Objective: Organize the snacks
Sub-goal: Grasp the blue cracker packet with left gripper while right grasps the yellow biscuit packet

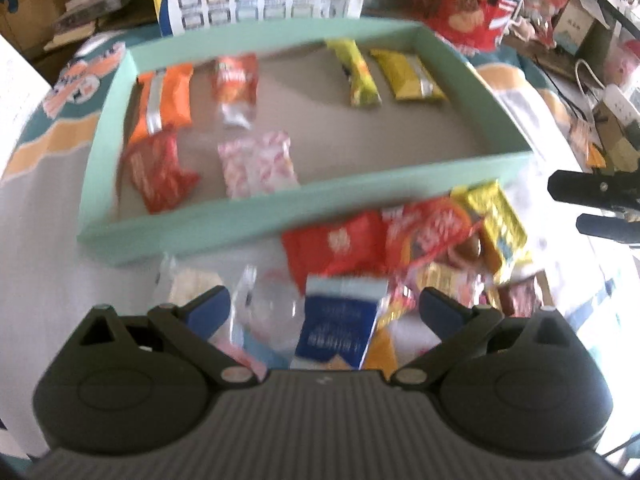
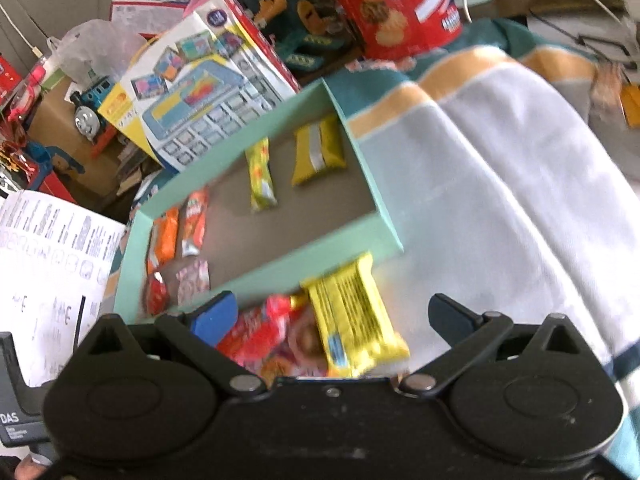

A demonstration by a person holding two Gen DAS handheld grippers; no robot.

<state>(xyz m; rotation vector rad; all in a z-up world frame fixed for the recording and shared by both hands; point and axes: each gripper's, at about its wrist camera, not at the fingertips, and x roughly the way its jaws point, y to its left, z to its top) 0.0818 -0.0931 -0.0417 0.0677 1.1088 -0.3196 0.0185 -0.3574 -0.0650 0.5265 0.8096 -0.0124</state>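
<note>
— While both views blur a little, what is biggest?
— The mint-green tray, filling the left wrist view from nine to three o'clock. Six packets lie in it: orange and red at ten, a pink one near centre, two yellow bars at one o'clock.
— And outside it?
— A loose snack pile against the near wall, at five o'clock of the tray; a yellow packet lies on top.
— Grippers?
— Left gripper spread wide over a blue packet, gripping nothing. Right gripper equally wide, empty, above the yellow packet.
</note>
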